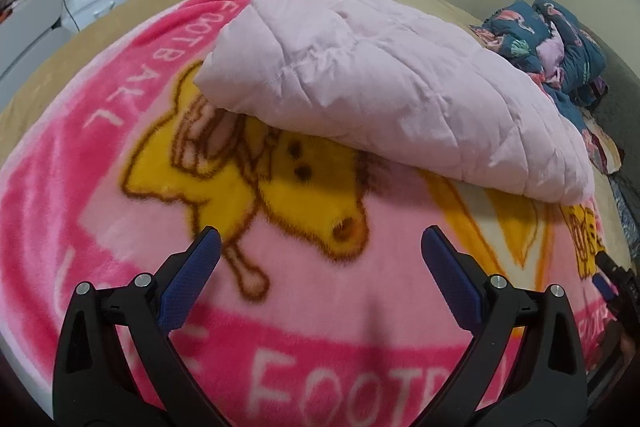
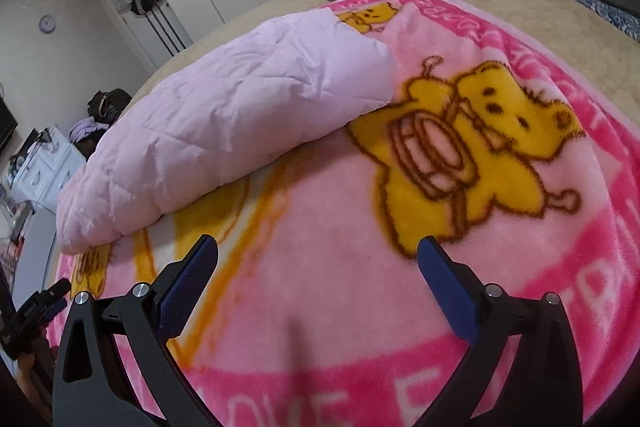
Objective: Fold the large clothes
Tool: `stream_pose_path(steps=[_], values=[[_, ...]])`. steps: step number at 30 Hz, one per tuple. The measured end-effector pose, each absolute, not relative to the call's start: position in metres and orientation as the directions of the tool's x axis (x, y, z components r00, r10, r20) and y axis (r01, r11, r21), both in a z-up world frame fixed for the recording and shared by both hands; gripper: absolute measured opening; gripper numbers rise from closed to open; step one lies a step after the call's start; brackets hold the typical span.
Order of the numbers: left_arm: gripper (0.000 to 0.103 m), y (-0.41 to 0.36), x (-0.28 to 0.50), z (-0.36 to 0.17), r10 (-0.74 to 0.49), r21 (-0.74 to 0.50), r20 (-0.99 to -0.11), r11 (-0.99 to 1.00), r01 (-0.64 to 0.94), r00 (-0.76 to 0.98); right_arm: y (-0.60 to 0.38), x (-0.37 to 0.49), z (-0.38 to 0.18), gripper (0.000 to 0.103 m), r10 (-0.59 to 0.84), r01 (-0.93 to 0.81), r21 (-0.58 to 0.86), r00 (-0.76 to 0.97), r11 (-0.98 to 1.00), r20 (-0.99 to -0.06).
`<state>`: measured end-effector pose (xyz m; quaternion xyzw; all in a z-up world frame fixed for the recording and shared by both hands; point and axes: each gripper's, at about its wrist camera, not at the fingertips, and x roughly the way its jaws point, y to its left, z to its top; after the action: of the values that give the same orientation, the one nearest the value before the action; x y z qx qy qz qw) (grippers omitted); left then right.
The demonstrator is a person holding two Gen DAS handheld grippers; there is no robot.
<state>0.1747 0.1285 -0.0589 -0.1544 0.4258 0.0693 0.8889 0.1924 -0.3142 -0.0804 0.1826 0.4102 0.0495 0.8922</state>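
On the bed, pink blanket (image 1: 120,187) spread flat as folding surface; quilt (image 1: 380,75) folded at 12 o'clock; left hand-held gripper (image 1: 320,247) and right hand-held gripper (image 2: 318,251) both wide, empty, poised for the next grab.

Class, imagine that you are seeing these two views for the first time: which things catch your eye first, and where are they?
The bright pink cartoon blanket spread across the bed strikes first, with its yellow bear in the middle. On it lies a folded pale lilac quilt, towards the far side. Low in each view an open tool hovers above the blanket: the left tool and the right tool.
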Motion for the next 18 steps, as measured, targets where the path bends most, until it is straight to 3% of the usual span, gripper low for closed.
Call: stream_pose_path(steps=[18], values=[[0.094, 0.164, 0.259, -0.064, -0.176, -0.490, -0.741, 0.802, -0.342, 0.648, -0.323, 0.303, -0.093, 0.099, 0.346, 0.191, 0.569, 0.628, 0.800, -0.697]])
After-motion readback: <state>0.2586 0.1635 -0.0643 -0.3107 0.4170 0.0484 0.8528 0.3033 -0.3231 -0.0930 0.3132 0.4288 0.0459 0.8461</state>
